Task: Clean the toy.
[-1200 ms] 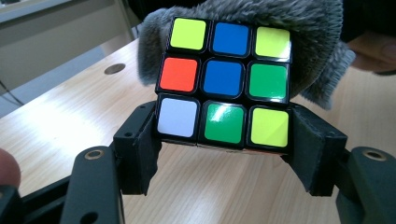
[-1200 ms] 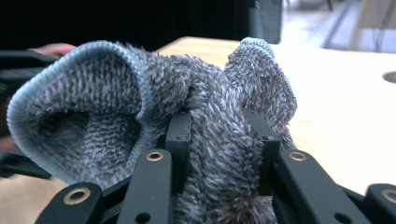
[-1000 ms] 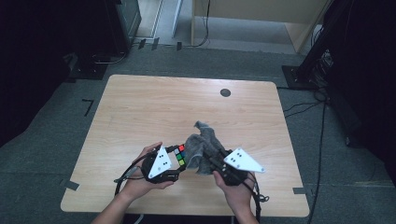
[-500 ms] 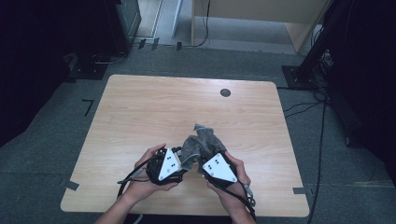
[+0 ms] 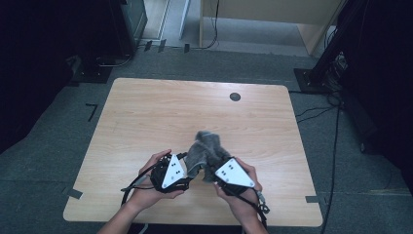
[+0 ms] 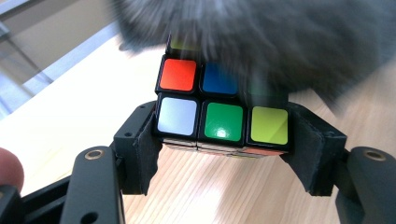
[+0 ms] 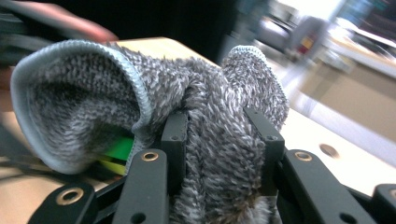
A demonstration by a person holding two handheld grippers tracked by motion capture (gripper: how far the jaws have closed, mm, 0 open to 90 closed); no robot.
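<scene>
The table (image 5: pixel 146 117) is a light wood-grain top with rounded corners, standing on grey carpeted floor (image 5: pixel 58 161). A small dark round cap (image 5: pixel 235 96) is set into the tabletop near the far edge, right of centre. Well nearer than that cap, by the near edge, a grey fuzzy cloth (image 5: pixel 204 151) sits bunched up over the wood; whether its lower folds touch the surface cannot be told. Left of the cap, the wood runs bare to the far left corner. Strips of dark tape (image 5: pixel 74 193) mark the floor beside the table's near corners.
</scene>
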